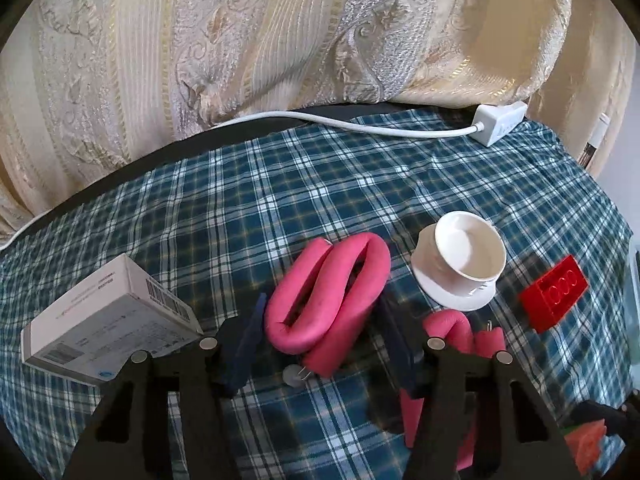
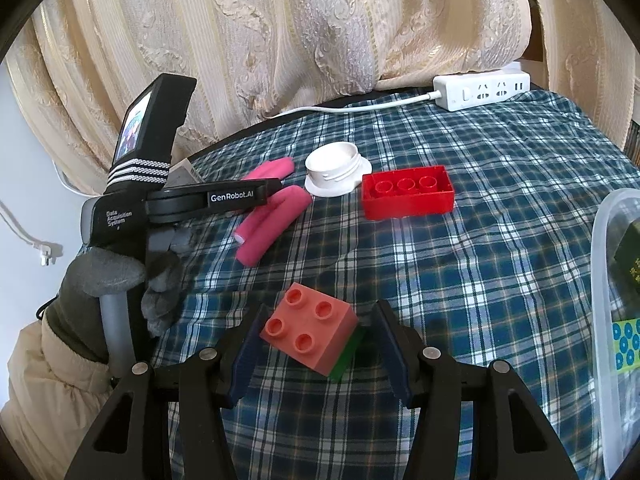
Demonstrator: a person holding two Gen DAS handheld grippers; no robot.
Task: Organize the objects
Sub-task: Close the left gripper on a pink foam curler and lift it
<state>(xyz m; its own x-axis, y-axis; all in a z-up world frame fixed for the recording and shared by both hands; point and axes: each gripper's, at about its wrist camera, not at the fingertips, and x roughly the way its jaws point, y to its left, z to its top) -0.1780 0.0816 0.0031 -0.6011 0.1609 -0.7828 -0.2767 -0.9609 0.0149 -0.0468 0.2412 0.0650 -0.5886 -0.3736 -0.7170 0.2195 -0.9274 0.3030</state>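
My left gripper (image 1: 320,340) is open, its jaws on either side of a folded pink foam tube (image 1: 324,296) lying on the plaid cloth; the tube also shows in the right wrist view (image 2: 272,220). A second pink tube (image 1: 452,328) lies just right of it. My right gripper (image 2: 316,352) is open around a salmon-pink studded brick (image 2: 310,334) stacked on a green piece (image 2: 348,356); the pads do not touch it. A red hollow brick (image 2: 408,192) (image 1: 554,292) and a white cap (image 2: 338,174) (image 1: 460,268) lie further back.
A white cardboard box (image 1: 108,320) lies at the left. A white power strip (image 2: 480,90) with its cable lies at the table's far edge under the curtain. A clear plastic bin (image 2: 616,320) holding items stands at the right. The left hand-held device (image 2: 160,184) is at the left.
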